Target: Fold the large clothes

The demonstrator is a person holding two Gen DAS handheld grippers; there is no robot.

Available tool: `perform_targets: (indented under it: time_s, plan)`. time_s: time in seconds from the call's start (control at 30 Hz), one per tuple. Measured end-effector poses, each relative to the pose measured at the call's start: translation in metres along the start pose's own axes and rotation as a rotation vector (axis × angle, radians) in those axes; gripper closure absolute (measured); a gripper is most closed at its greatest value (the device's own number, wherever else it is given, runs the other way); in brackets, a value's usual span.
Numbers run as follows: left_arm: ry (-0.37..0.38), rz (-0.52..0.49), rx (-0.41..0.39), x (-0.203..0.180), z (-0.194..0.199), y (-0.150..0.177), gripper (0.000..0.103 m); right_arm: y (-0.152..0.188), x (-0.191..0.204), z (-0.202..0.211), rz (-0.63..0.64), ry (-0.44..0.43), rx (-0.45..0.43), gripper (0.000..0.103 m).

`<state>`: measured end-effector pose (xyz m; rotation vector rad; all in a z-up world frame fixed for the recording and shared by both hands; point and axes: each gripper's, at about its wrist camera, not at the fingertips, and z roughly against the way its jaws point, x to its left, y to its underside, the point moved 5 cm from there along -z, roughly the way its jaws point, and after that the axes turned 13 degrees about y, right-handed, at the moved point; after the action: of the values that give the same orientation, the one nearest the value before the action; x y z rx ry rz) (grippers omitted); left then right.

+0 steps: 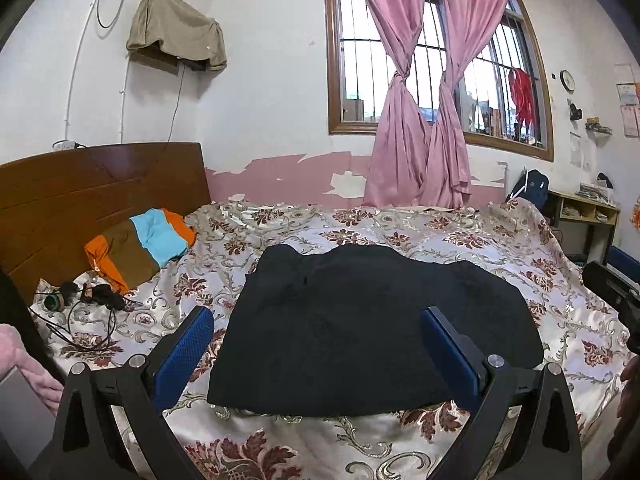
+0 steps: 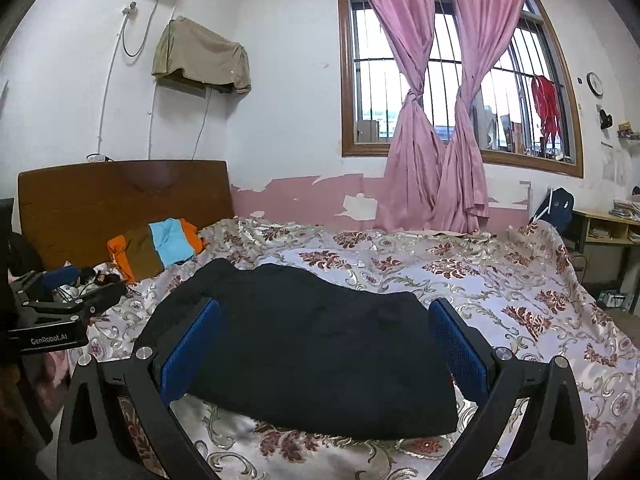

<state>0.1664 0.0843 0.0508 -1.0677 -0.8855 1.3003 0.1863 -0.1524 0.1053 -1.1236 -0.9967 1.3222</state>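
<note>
— Location of garment at inspection?
— Found flat on the bedspread [image 1: 500,240], near the middle of the bed. Black garment [image 1: 372,328], folded into a rough rectangle, near edge toward both cameras. Confirmed in the right wrist view as well [image 2: 312,352].

— Left gripper?
— Left gripper [image 1: 318,356] held above the bedspread, short of the garment's near edge. Jaws wide apart, nothing between the blue pads [image 1: 184,356]. No contact with cloth seen. Also sighted at the left edge of the right wrist view [image 2: 60,304], beside the garment.

— Right gripper?
— Right gripper [image 2: 324,352] positioned over the garment's near side. Jaws likewise spread wide, blue pads [image 2: 190,356] either side of the dark cloth in view. Contact with the cloth could not be determined. Part of it noted at the right edge of the left wrist view [image 1: 616,296].

— Other items on the bed?
— Striped orange, brown and light-blue bundle [image 1: 140,248] lying against the wooden headboard [image 1: 100,188], well apart from the garment. Dark headphones with cable [image 1: 92,300] just beside that bundle.

— Surroundings?
— Pink curtains [image 1: 420,132] tied at mid-height before a barred window [image 1: 360,60]. Beige cloth [image 1: 176,28] draped over a wall fixture above the headboard.
</note>
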Motion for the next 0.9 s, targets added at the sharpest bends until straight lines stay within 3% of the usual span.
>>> perform_targets:
  time_s: [0.43,0.53,0.73,0.9]
  plan:
    - [-0.016,0.004,-0.028,0.002,0.011,0.033,0.0,0.03,0.004,0.013,0.003,0.032,0.001,0.001]
    - [-0.019,-0.017,-0.007,-0.002,0.01,0.045,0.0,0.041,0.006,0.016,0.014,0.028,0.002,0.001]
    - [0.0,-0.002,0.055,-0.004,0.009,0.068,0.0,0.068,0.004,0.014,0.013,0.018,0.087,0.001]
    - [-0.031,-0.002,0.103,-0.003,0.008,0.086,0.0,0.09,0.001,0.014,0.002,0.03,0.139,0.001]
